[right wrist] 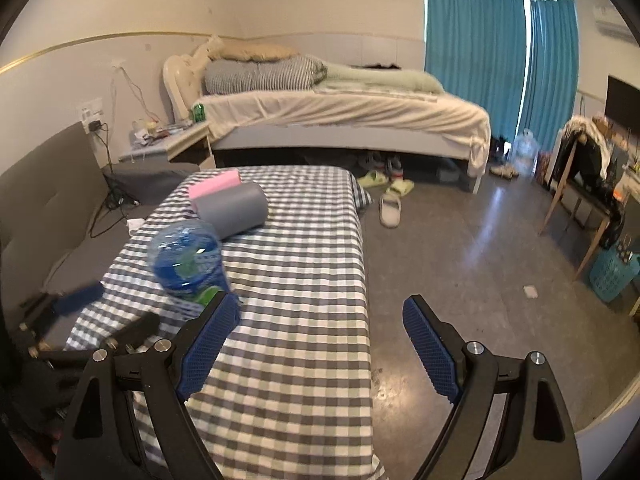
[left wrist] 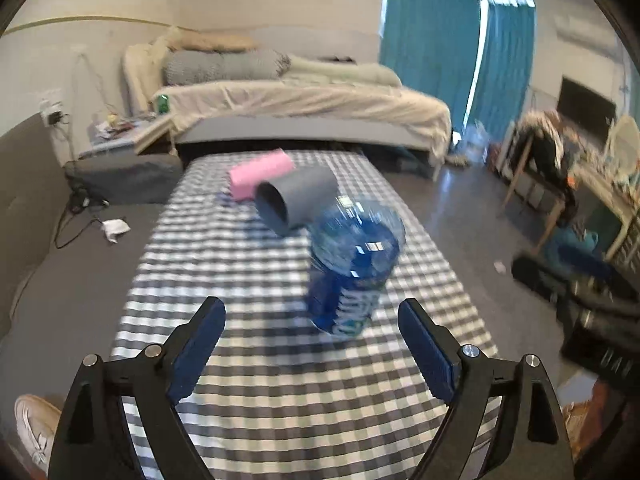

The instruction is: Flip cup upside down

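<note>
Blur softens most of the left wrist view: the blue plastic bottle (left wrist: 354, 268) at centre is smeared, its label unreadable, and its base may or may not be resting on the checked cloth of the desk (left wrist: 280, 400). Behind it, the grey cup (left wrist: 294, 202) lies on its side, a smooth cylinder with its dark open mouth turned toward the lower left of the frame. A pink block (left wrist: 260, 174), soft-edged, sits just beyond the cup and is partly covered by it. The left gripper (left wrist: 312, 344) fills the bottom of the frame, its jaws spread wide with ribbed blue pads, holding nothing.

From the right wrist view, the cup (right wrist: 234, 210) shows only its matte grey side left of centre, the pink block (right wrist: 214, 188) touching or just behind it. The bottle (right wrist: 186, 260) stands nearer, its lower part hidden by the blue pad of the right gripper (right wrist: 320, 336), whose jaws also gape empty. The left gripper (right wrist: 80, 298) appears blurred at the left edge.
</note>
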{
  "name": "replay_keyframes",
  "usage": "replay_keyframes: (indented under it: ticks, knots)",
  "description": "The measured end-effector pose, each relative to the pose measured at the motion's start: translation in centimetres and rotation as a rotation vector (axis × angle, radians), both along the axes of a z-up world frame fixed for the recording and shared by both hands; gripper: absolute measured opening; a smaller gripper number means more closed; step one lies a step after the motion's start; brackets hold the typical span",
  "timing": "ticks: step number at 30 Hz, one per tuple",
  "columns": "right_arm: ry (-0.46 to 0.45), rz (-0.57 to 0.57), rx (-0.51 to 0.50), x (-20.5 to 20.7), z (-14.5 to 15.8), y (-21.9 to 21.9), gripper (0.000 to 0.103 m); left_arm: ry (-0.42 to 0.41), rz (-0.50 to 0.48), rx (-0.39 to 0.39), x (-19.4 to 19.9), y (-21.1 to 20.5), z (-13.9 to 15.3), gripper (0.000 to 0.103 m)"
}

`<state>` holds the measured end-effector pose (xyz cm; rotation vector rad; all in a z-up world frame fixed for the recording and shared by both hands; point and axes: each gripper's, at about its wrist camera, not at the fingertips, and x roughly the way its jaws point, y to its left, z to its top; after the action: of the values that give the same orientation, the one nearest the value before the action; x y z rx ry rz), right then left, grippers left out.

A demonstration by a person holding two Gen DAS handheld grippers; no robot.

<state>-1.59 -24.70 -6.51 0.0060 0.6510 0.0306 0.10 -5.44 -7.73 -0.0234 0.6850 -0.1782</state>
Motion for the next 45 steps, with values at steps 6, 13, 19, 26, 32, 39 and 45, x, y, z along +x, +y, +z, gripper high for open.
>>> replay_keyframes:
  ticks: [6, 13, 19, 26, 32, 39, 45]
  knots:
    - [-0.062, -0.017, 0.008, -3.2, 1.2, 1.2, 0.1, -0.07, 0.062, -0.016, -1.7, 2.8, 2.0, 0.096]
    - [-0.088, -0.003, 0.032, -4.5, 1.9, 2.4, 0.102, -0.123, 0.1, -0.02, -3.5, 4.7, 3.1, 0.098]
    - [-0.096, 0.025, 0.016, -4.9, 1.9, 3.3, 0.103, -0.135, 0.107, -0.015, -4.4, 5.1, 3.2, 0.098]
    - [-0.098, 0.035, 0.009, -5.0, 2.0, 3.9, 0.103, -0.14, 0.109, -0.013, -4.8, 5.3, 3.3, 0.098]
    - [-0.101, 0.037, 0.007, -4.9, 2.2, 4.1, 0.103, -0.14, 0.107, -0.008, -4.8, 5.3, 3.3, 0.098]
    - [-0.102, 0.039, 0.01, -4.8, 2.1, 4.1, 0.103, -0.13, 0.086, 0.004, -4.7, 5.4, 3.3, 0.098]
    - [-0.104, 0.039, 0.01, -4.8, 2.1, 4.2, 0.103, -0.129, 0.067, 0.011, -4.7, 4.9, 3.3, 0.098]
